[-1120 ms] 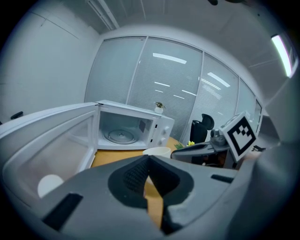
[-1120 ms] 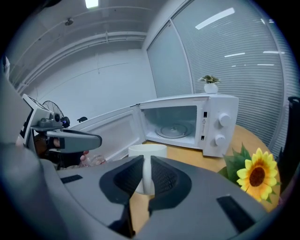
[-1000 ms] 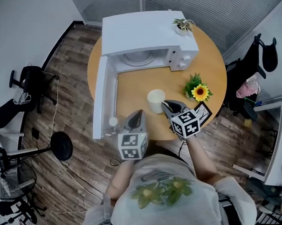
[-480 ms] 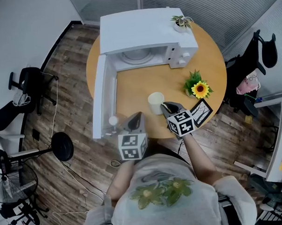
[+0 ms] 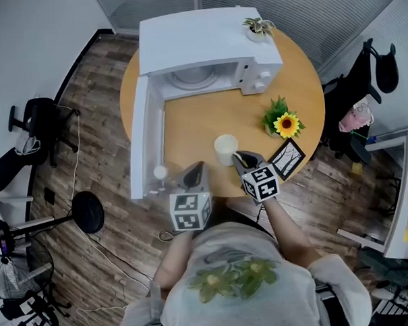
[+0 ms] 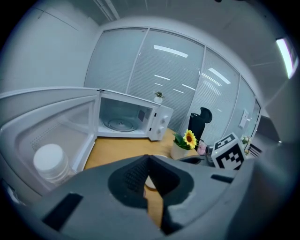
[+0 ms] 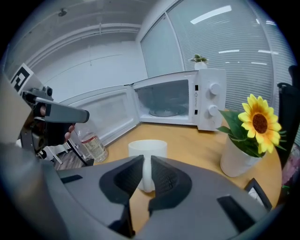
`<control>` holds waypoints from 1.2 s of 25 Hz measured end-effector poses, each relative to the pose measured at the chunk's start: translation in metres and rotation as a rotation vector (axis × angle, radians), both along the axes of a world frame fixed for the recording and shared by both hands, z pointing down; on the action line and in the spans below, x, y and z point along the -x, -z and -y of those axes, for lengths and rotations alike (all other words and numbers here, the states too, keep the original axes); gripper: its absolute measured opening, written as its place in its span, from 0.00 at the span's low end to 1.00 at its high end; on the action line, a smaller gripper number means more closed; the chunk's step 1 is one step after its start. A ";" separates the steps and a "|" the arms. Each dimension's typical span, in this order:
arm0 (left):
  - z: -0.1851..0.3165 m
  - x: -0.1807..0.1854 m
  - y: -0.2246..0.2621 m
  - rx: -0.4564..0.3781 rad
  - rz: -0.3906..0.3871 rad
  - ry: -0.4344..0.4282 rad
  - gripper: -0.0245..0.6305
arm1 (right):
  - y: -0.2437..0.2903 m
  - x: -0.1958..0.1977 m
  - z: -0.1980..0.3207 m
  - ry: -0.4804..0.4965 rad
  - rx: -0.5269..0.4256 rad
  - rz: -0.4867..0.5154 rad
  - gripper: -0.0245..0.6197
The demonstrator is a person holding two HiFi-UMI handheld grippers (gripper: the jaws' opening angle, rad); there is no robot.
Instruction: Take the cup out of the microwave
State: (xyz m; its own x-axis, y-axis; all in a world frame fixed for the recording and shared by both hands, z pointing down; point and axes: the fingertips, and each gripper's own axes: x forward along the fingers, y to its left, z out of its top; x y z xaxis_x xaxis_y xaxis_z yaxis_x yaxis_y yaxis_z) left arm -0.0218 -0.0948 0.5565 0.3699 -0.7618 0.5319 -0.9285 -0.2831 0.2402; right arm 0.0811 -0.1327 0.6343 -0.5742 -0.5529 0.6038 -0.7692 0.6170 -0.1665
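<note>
The white cup (image 5: 225,148) is upright outside the microwave, low over the front part of the round wooden table (image 5: 195,125); whether it touches the top I cannot tell. My right gripper (image 5: 237,155) is shut on its handle. In the right gripper view the handle of the cup (image 7: 147,151) shows white between the jaws of the right gripper (image 7: 146,163). My left gripper (image 5: 199,167) hangs at the table's front edge, left of the cup, shut and empty. The left gripper (image 6: 149,159) in its own view has its tips touching.
The white microwave (image 5: 205,40) stands at the back with its door (image 5: 141,145) swung open along the left. A potted sunflower (image 5: 283,124) and a framed card (image 5: 287,159) are right of the cup. A capped bottle (image 5: 160,172) is by the door. A small plant (image 5: 257,29) tops the microwave.
My right gripper has sunk toward the tabletop with the cup in it. The left gripper has barely shifted.
</note>
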 end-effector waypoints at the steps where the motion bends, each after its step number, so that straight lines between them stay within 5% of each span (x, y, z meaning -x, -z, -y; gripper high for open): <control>1: -0.001 -0.001 0.000 0.000 -0.001 -0.001 0.04 | -0.001 -0.001 -0.003 0.003 0.002 -0.005 0.13; 30: -0.024 -0.012 -0.006 -0.002 0.015 -0.012 0.04 | -0.040 -0.015 -0.050 0.058 0.071 -0.138 0.14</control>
State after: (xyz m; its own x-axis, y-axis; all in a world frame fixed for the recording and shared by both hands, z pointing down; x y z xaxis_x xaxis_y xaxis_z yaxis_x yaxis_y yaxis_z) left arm -0.0095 -0.0708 0.5627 0.3712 -0.7583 0.5359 -0.9285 -0.2951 0.2256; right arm 0.0962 -0.0827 0.6741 -0.5126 -0.4744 0.7157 -0.7510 0.6517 -0.1060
